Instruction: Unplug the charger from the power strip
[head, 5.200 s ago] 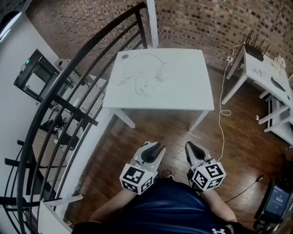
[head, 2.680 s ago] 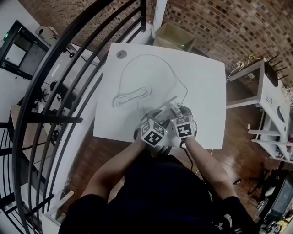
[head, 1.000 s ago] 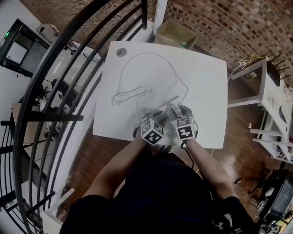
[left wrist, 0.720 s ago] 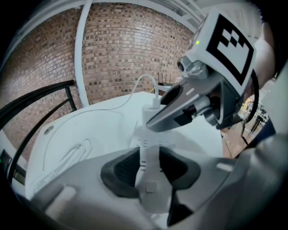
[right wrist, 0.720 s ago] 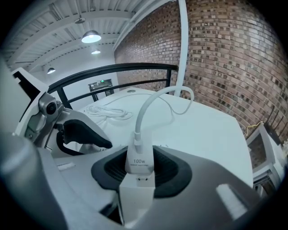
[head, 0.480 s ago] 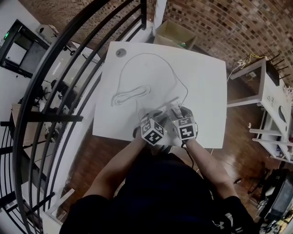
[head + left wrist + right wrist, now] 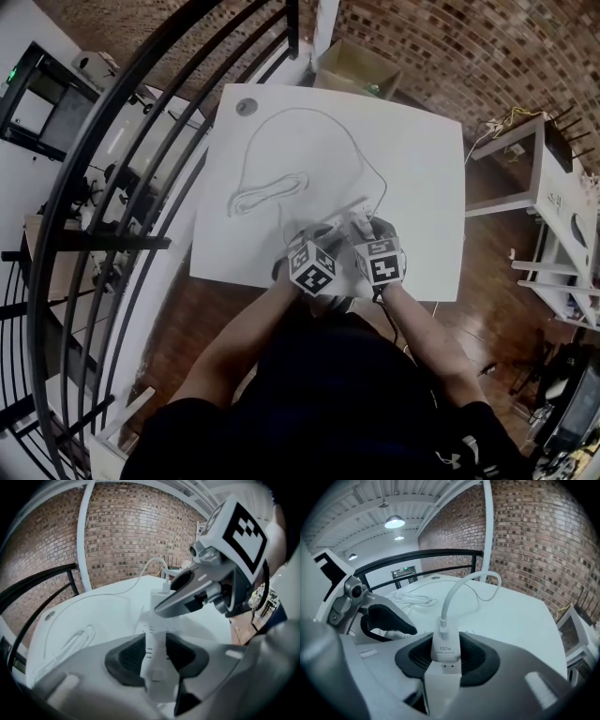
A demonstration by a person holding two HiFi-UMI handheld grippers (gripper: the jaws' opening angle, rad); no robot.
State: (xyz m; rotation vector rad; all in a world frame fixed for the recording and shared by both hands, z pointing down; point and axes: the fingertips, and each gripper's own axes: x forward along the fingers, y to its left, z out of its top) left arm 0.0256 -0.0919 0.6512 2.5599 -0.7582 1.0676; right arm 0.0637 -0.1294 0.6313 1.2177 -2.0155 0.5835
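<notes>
Left gripper (image 7: 157, 657): jaws clamped on power strip (image 7: 158, 686). Right gripper (image 7: 446, 660): jaws clamped on charger (image 7: 446, 645), which is seated flush on the strip. Both are at near edge of white surface (image 7: 412, 169), right of centre.

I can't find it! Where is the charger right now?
In the right gripper view, low in the middle: the charger is pinched by the right gripper, plugged into the power strip.

The left hand-held gripper (image 7: 157, 657) clamps the strip (image 7: 156, 637) at 6 o'clock. The right hand-held gripper (image 7: 180, 599) reaches from 2 o'clock to the charger (image 7: 158, 599). A cable (image 7: 70, 644) coils at 9 o'clock on the surface (image 7: 103, 616).
</notes>
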